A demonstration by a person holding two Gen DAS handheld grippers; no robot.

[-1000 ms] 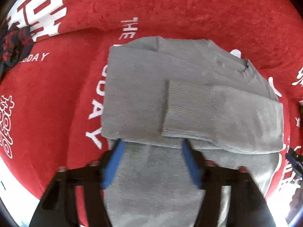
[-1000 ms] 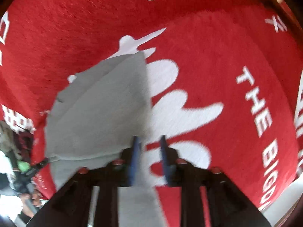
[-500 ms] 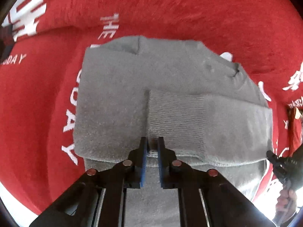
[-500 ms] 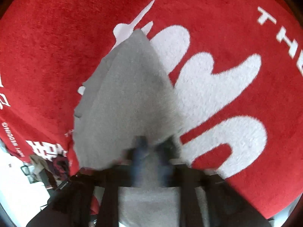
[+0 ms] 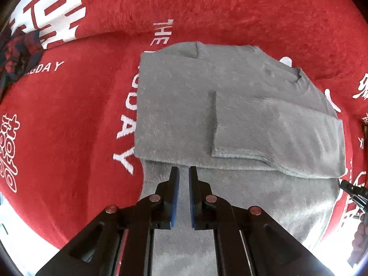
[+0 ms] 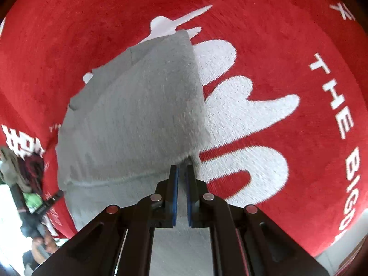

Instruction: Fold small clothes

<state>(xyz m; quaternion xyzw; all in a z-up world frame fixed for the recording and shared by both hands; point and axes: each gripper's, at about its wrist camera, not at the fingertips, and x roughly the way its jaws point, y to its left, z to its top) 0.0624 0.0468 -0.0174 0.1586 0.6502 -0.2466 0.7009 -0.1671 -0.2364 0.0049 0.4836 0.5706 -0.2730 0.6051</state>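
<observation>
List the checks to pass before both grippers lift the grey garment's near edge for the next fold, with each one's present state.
1. Left gripper shut on grey garment: ok, pads pinch the lower layer.
2. Right gripper shut on it: ok, at the right edge.
3. Sleeve folded flat across the body: ok.
4. Red blanket not pinched too: cannot tell.
5. Fold area beyond the garment free: ok.
6. Plaid cloth apart from it: ok.

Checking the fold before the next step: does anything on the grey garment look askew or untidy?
Mostly tidy. On the grey garment, the folded-over sleeve lies slightly slanted, and the neckline edge puckers. No damage shows.
</observation>
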